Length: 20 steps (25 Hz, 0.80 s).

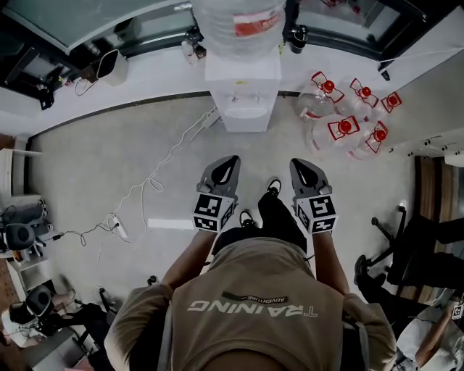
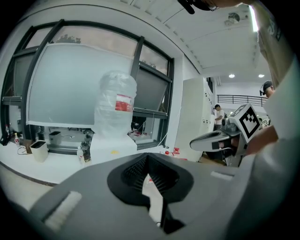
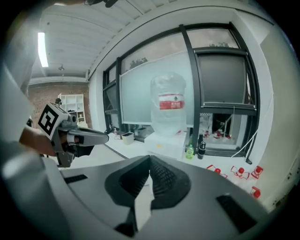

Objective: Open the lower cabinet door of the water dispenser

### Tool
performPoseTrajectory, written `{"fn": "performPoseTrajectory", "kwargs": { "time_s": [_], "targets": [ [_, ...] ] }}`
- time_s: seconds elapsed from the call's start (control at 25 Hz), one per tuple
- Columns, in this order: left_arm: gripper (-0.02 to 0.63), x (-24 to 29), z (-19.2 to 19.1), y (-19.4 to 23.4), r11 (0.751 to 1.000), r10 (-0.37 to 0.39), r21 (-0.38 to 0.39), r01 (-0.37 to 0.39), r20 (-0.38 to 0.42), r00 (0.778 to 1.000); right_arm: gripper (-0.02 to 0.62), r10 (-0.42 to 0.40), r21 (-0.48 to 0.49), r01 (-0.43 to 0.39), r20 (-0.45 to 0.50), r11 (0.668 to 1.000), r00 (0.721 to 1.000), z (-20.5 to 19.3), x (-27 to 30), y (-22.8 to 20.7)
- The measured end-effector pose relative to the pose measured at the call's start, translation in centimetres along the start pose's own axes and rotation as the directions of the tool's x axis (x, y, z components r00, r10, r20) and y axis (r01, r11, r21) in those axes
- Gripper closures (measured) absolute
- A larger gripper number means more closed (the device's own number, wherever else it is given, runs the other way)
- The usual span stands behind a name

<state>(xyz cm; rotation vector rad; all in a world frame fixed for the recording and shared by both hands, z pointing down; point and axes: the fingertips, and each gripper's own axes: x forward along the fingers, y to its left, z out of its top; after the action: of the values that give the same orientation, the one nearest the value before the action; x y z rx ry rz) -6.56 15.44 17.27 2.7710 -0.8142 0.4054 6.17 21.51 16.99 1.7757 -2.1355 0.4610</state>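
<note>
While both pairs of jaws sit pressed together with nothing between them, the left gripper (image 1: 232,159) and right gripper (image 1: 299,164) point side by side toward the water dispenser (image 1: 243,90), well apart from it. It is a white, boxy body on the grey floor (image 1: 109,167), topped by a clear plastic bottle (image 1: 239,22) with a red label.
</note>
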Motion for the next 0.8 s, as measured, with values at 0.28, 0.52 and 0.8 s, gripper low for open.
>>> {"fn": "performPoseTrajectory", "kwargs": {
  "time_s": [0.28, 0.52, 0.8],
  "targets": [
    [0.606, 5.7, 3.2, 2.5, 0.998, 0.051, 0.029, -0.051, 0.001, 0.999, 0.586, 0.079, 0.041, -0.08, 0.024, 0.996, 0.997, 1.3, 5.6, -5.5],
    [0.606, 12.8, 7.3, 4.4, 0.996, 0.069, 0.059, -0.068, -0.012, 0.998, 0.587, 0.092, -0.017, -0.091, 0.081, 0.996, 0.992, 5.5, 10.6, -13.0],
    [0.606, 19.2, 9.4, 5.2, 0.993, 0.092, 0.079, -0.088, -0.05, 0.994, 0.588, 0.142, 0.011, -0.142, 0.04, 0.99, 0.989, 5.3, 15.4, -18.6]
  ]
}}
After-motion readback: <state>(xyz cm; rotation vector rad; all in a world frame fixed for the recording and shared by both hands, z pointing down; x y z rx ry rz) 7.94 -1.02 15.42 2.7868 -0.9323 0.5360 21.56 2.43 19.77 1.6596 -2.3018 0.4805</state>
